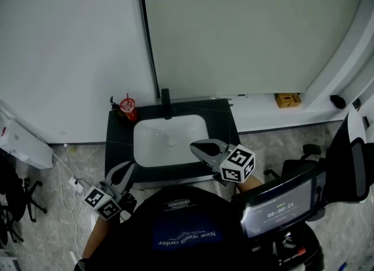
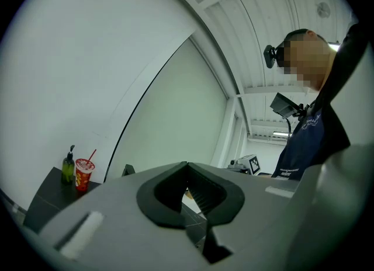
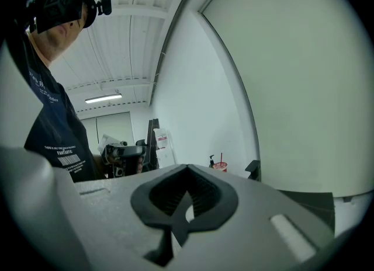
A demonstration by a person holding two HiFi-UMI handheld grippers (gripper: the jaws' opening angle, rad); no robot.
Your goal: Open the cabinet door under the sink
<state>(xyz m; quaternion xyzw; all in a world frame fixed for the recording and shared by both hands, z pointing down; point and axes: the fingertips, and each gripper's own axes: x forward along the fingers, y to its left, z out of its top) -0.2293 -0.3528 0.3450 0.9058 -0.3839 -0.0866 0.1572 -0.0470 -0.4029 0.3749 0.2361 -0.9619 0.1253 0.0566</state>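
- Left tool (image 1: 124, 170), grey with a marker cube: jaws pressed together, nothing between them, near the front-left corner of the black worktop (image 1: 118, 141).
- Right tool (image 1: 197, 146): jaws pressed together, empty, above the right edge of the white rectangular sink (image 1: 169, 141).
- Cabinet door under that sink: hidden beneath the worktop, shown in no view.

**Sink seen from above, door out of sight**

A white rectangular sink (image 1: 169, 140) is set in a dark counter (image 1: 118, 141), which is backed against a pale wall (image 1: 70, 48). In the head view the cabinet beneath is covered by that counter, so only the top is seen. The door is hidden below the counter's front edge, and whether it is open or closed cannot be told.
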